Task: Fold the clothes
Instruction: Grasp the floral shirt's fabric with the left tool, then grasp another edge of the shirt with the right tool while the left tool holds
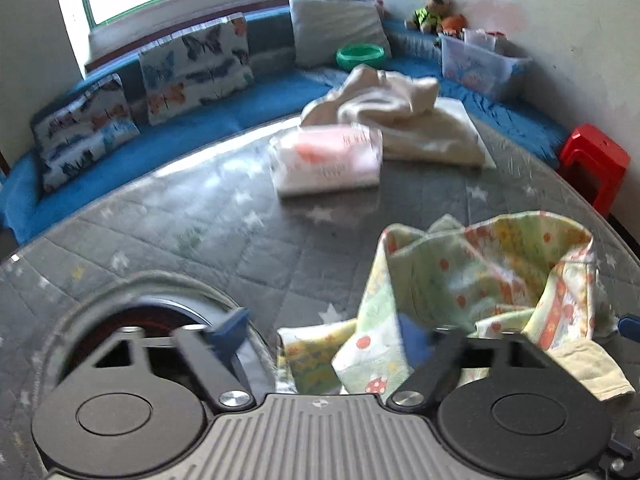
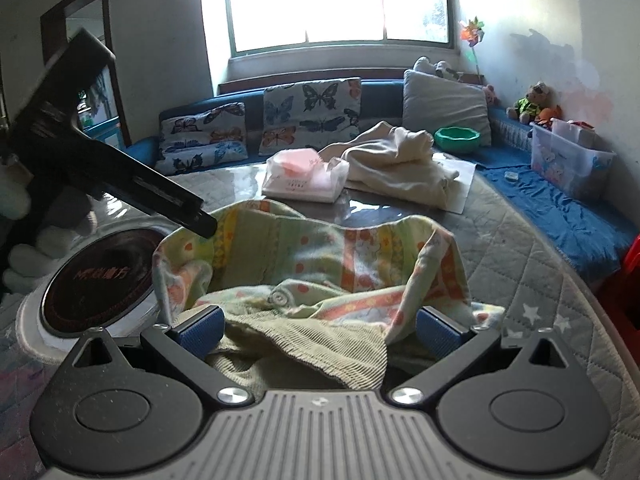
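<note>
Left wrist view shows the left tool (image 1: 324, 332) low over the quilted bench (image 1: 208, 240), its blue-padded fingers (image 1: 230, 330) spread apart. A crumpled patterned garment (image 1: 480, 280) in pale green, yellow and orange lies by the near edge of the bench, and one fold of it reaches into the gap beside the tool's right finger; nothing is pinched there. A round black burner (image 1: 140, 316) sits in the bench just past the left finger.

Right wrist view has the right tool (image 2: 318, 326) with its pads (image 2: 202, 326) wide apart too, the garment (image 2: 304, 256) heaped between and ahead of them, a ribbed cuff (image 2: 304, 344) draped into the gap. The left tool (image 2: 120, 176) comes in from the left, its tip touching the garment's upper left edge.

Toward the far edge lie a wipes pack (image 2: 304, 178) and, just beside it, a bunched cream cloth (image 2: 400, 160). Beyond the bench a blue couch (image 2: 560, 208) carries butterfly pillows (image 2: 312, 114).
</note>
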